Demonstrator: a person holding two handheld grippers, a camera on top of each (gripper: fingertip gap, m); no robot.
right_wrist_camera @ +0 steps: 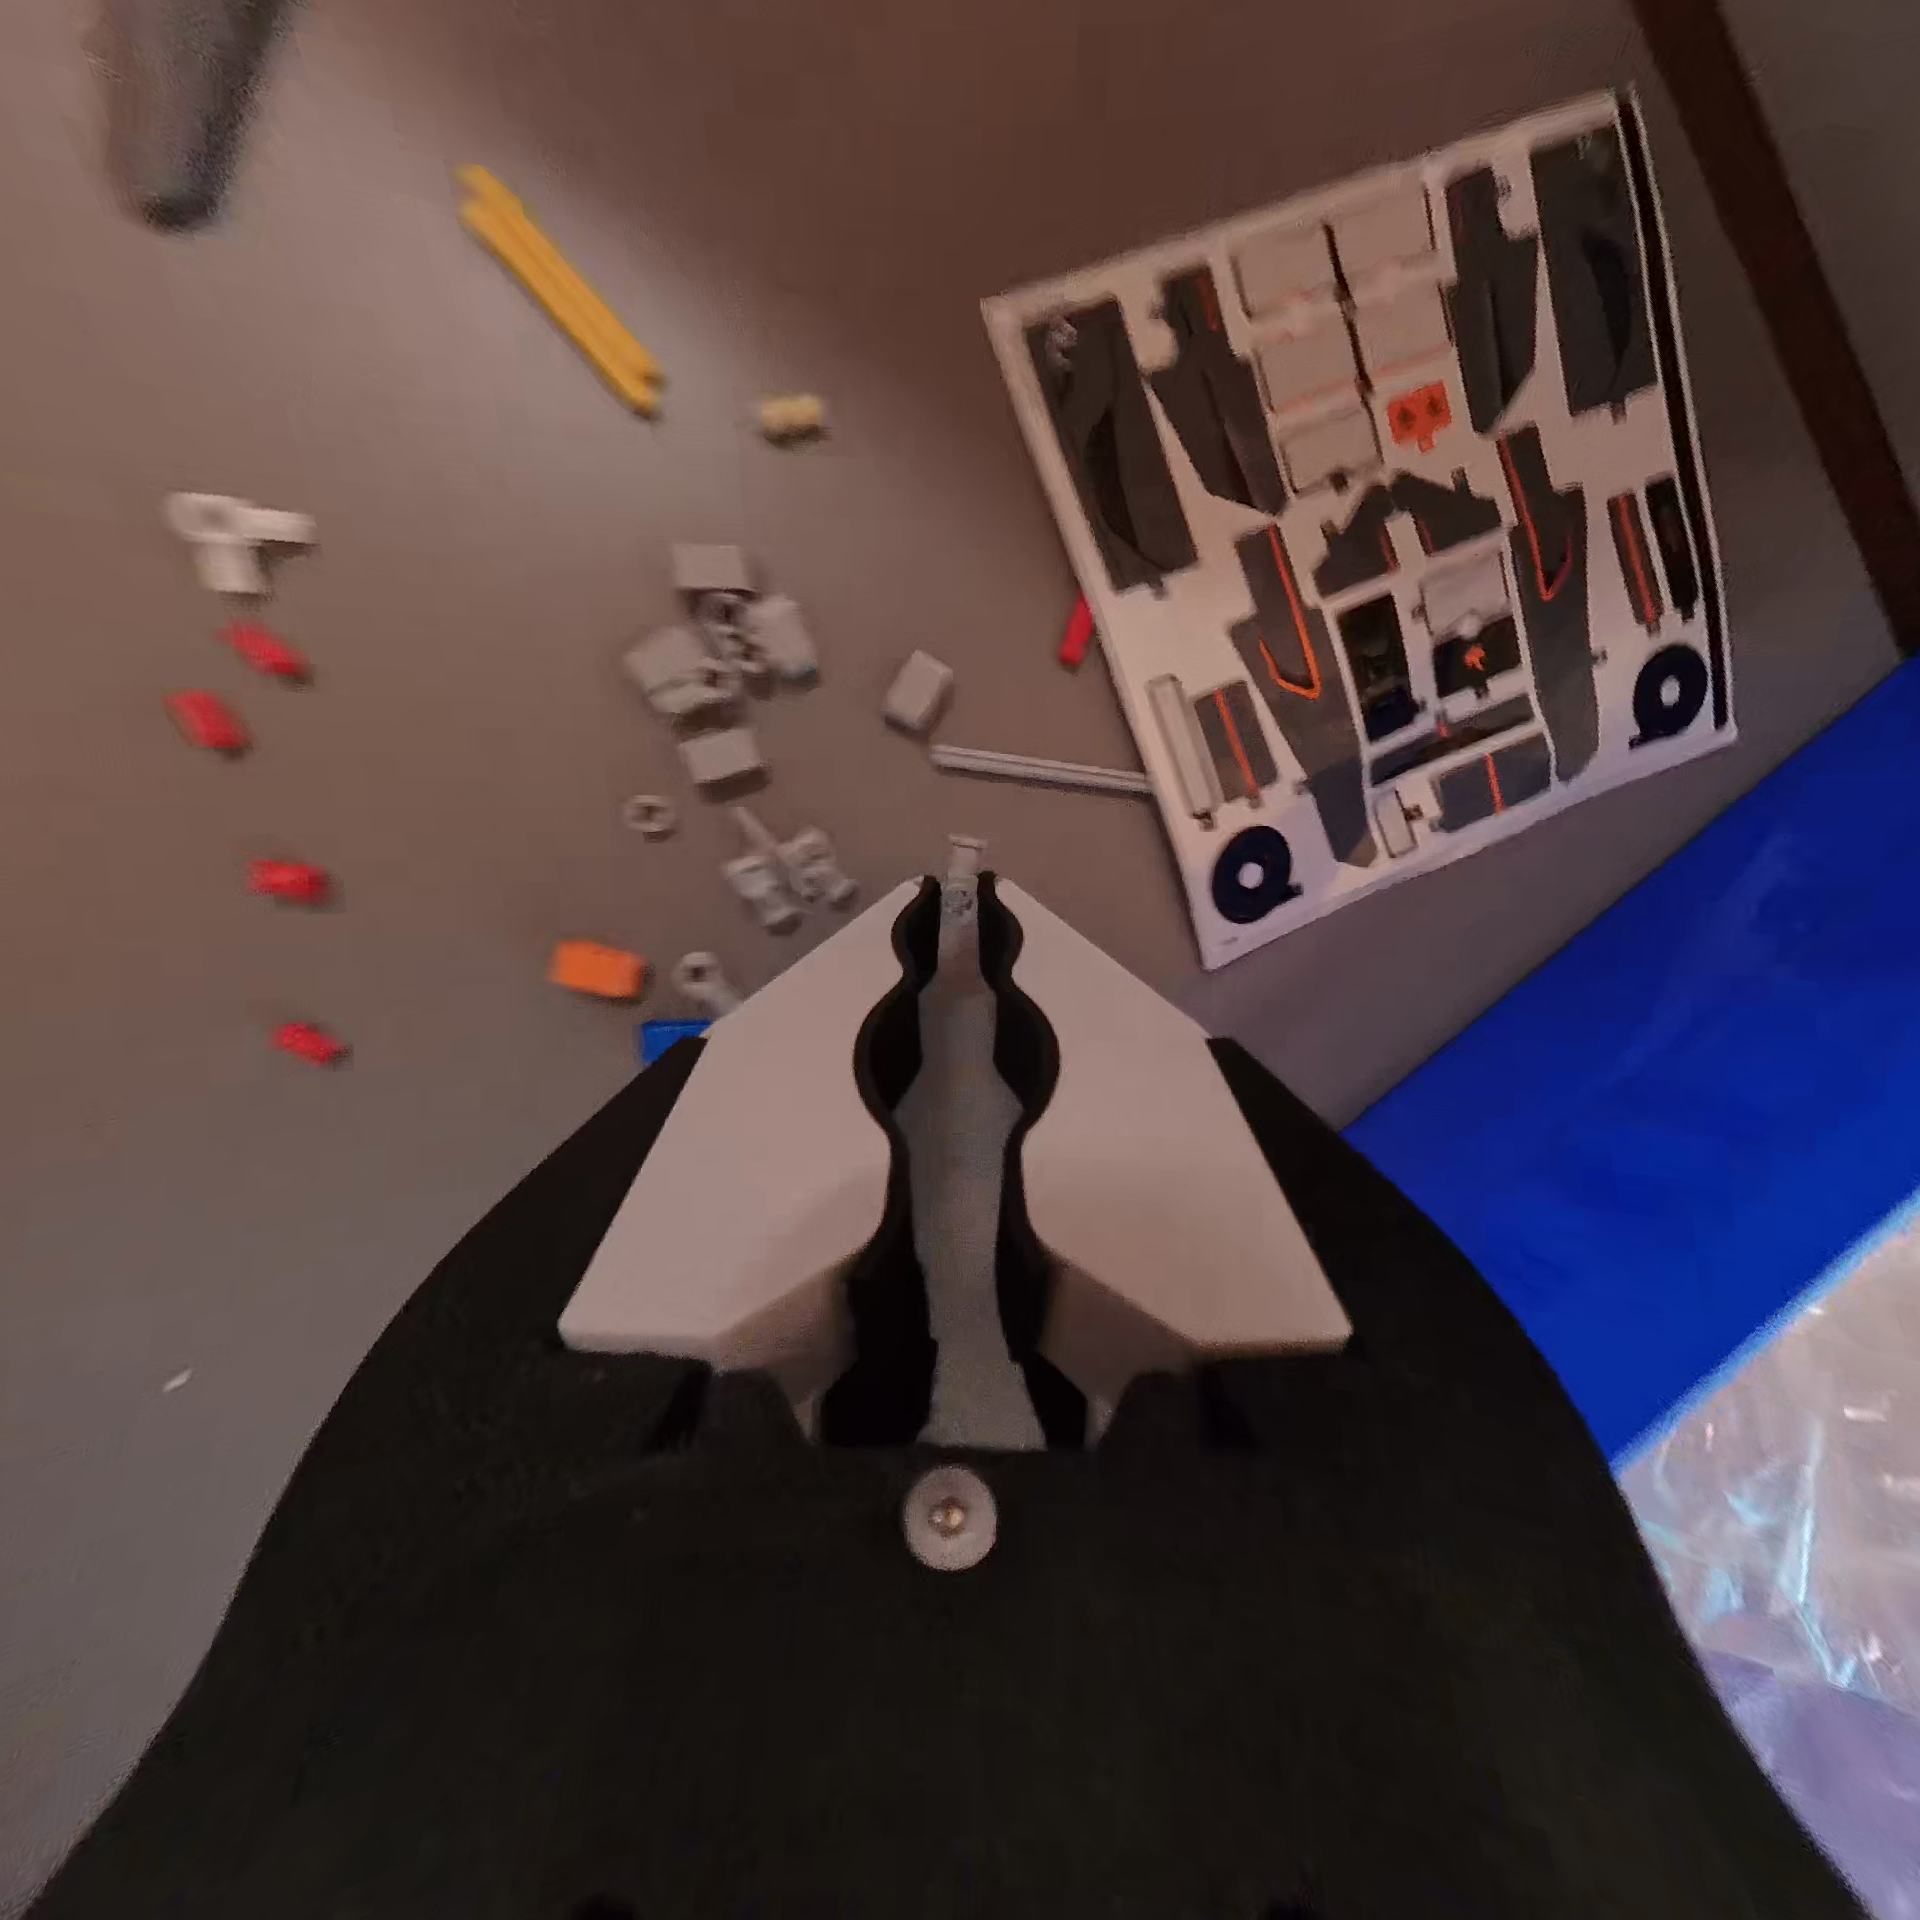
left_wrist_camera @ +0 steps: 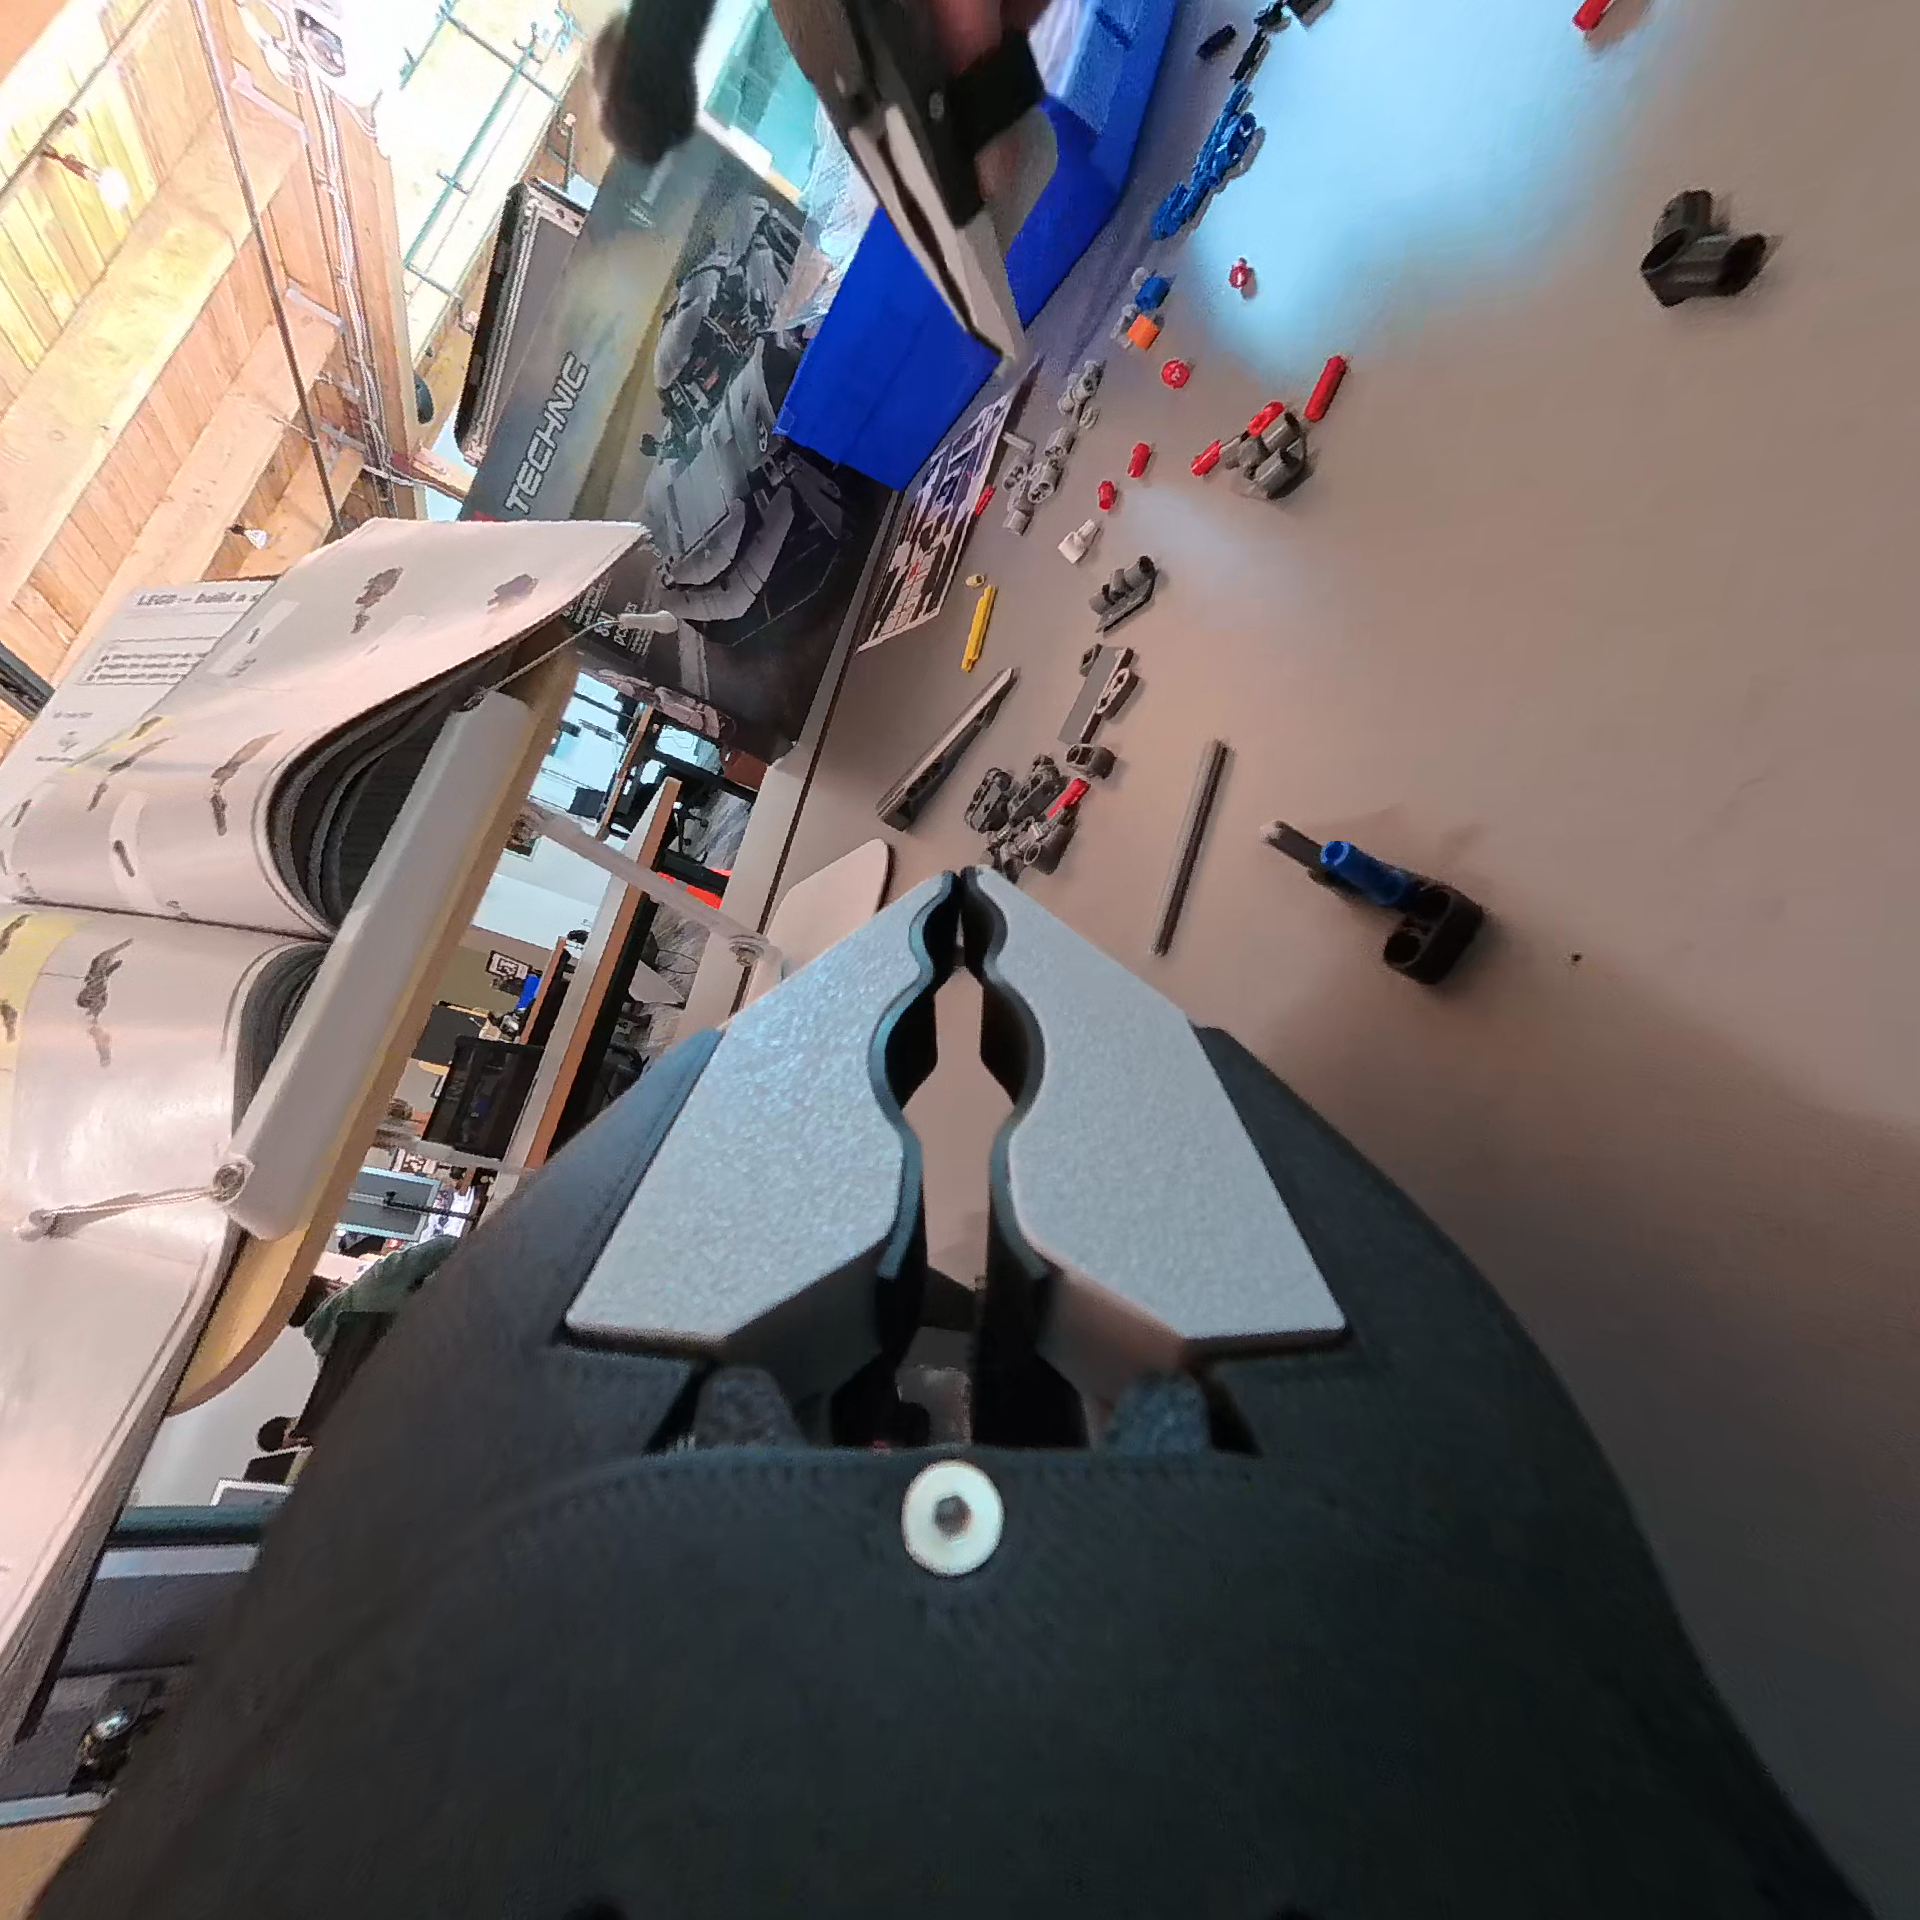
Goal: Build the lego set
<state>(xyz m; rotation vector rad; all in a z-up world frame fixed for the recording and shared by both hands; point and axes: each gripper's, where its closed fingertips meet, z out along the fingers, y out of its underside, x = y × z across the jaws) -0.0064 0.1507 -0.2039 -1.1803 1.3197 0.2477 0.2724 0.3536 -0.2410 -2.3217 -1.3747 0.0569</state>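
Note:
My left gripper (left_wrist_camera: 961, 883) is shut with its pads together and nothing between them. It hovers above the table near a pile of dark grey pieces (left_wrist_camera: 1023, 810), a long grey axle (left_wrist_camera: 1190, 847) and a black connector with a blue pin (left_wrist_camera: 1382, 904). My right gripper (right_wrist_camera: 958, 883) is shut on a small light grey pin (right_wrist_camera: 960, 868) that sticks out past its tips. It is above loose light grey pieces (right_wrist_camera: 717, 665) and an orange piece (right_wrist_camera: 597, 968), beside a sticker sheet (right_wrist_camera: 1371, 540). The right gripper also shows at the top of the left wrist view (left_wrist_camera: 997, 338).
A blue bin (right_wrist_camera: 1662, 1039) and a clear plastic bag (right_wrist_camera: 1797, 1558) lie at the right. Red pieces (right_wrist_camera: 286, 881) and a yellow axle (right_wrist_camera: 561, 286) are scattered at the left. An open instruction book (left_wrist_camera: 208, 727) and a set box (left_wrist_camera: 675, 416) stand along the table's far edge. The grippers' ends are close to 35 cm from one another. The orange piece (right_wrist_camera: 597, 968) sits 7 cm or so from the ends of my right fingers.

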